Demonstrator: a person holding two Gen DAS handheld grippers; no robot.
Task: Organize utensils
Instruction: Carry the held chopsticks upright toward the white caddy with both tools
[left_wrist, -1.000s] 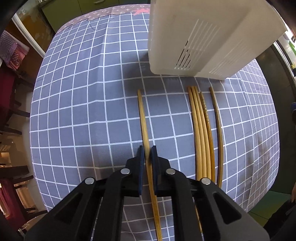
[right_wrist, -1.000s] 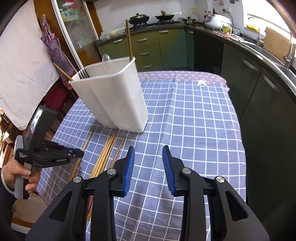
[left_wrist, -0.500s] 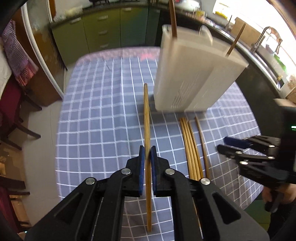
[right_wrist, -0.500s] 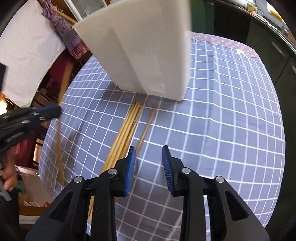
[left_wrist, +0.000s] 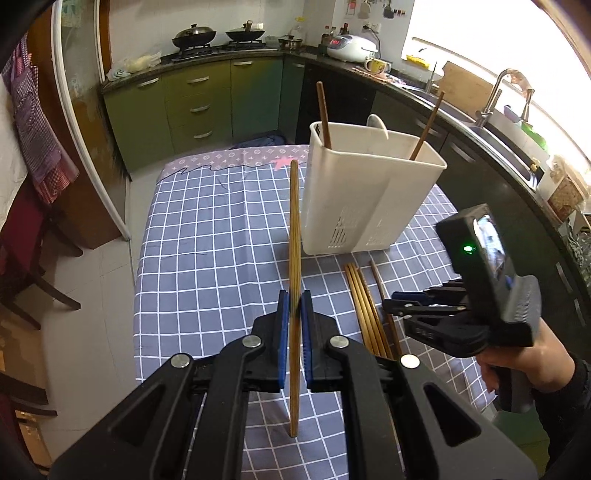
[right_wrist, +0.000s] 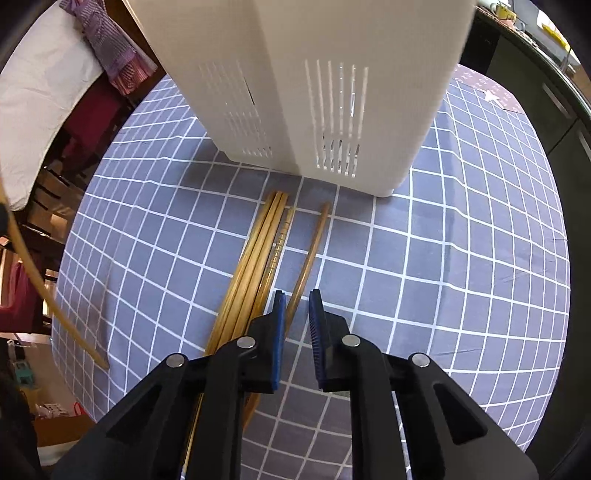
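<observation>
Left gripper (left_wrist: 294, 314) jaws pinching chopstick (left_wrist: 294, 236), lifted off bench (left_wrist: 207, 236), white holder (left_wrist: 369, 195) at 1 o'clock. Right gripper (right_wrist: 296, 314) jaws spread, straddling loose chopstick (right_wrist: 308, 258); bundle (right_wrist: 255, 258) at 11 o'clock.

Left claw (left_wrist: 294, 314) clamped tight; right claw (right_wrist: 296, 306) parted, lowered.

Green kitchen cabinets (left_wrist: 192, 107), dark countertop (left_wrist: 221, 55), bright window (left_wrist: 491, 40) over sink (left_wrist: 506, 129), pale tiled floor (left_wrist: 99, 295)
</observation>
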